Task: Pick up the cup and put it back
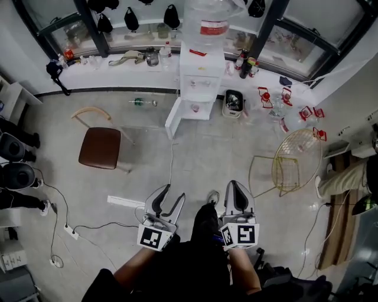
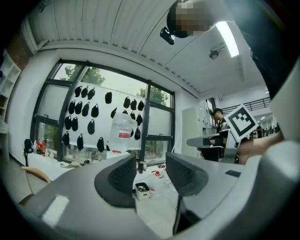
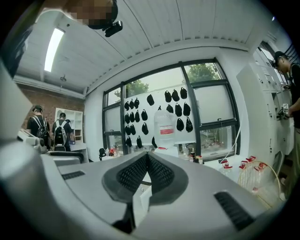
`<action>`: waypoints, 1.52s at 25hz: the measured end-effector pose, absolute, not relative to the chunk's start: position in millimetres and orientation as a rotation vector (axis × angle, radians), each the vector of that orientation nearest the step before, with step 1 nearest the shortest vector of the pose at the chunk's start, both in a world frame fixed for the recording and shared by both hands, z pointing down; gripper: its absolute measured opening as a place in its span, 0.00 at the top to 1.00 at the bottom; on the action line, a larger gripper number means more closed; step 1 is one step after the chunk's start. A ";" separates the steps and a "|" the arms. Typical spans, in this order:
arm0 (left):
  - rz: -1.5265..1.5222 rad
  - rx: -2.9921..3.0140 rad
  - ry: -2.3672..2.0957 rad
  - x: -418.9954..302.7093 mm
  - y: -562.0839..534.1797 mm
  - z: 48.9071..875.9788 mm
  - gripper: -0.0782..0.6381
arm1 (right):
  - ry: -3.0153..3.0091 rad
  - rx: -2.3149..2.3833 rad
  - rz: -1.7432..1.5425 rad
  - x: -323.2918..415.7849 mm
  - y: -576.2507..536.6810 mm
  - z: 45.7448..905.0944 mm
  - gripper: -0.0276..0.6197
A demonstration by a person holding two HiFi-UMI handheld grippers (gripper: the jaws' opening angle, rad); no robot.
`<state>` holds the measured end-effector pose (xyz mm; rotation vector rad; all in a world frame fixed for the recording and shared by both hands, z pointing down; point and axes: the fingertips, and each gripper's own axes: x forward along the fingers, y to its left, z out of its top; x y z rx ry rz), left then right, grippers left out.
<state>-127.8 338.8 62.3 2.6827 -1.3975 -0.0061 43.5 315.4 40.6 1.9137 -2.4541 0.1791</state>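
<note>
Left gripper (image 1: 172, 197): held low over the floor's near edge, in front of the person's dark-clothed lap. In the left gripper view (image 2: 150, 173) its jaws stand apart with nothing between the pads, only the far room showing through the gap.
Right gripper (image 1: 236, 186): beside the left one and apart from it. In the right gripper view (image 3: 147, 159) the ribbed pads meet at their tips, clenched on nothing.
Cup: cannot tell where it is; neither gripper carries it, and the items on the window ledge (image 1: 118, 69) are too small to name.
Water dispenser (image 1: 202, 76): white, standing at the floor's far edge against the ledge, with a large clear bottle (image 1: 208, 17) upright on top.
White bin (image 1: 234, 101): on the floor just beside the dispenser, dark inside; also seen far off through the left jaws (image 2: 142, 190).
Wooden chair (image 1: 100, 144): brown seat, at the left of the floor, well apart from the grippers.
Yellow wire chair (image 1: 295, 156): at the right of the floor.
Green bottle (image 1: 138, 102): lying on its side near the floor's far edge, left of the dispenser.
Power strip (image 1: 71, 231): near the floor's left edge, with a cable running from it.
Black bags (image 3: 176, 110): hanging in rows on the window.
</note>
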 end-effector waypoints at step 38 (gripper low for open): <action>0.141 2.528 -1.649 22.9 -68.7 333.8 0.60 | -2.595 1.611 0.267 173.5 -93.3 291.3 0.96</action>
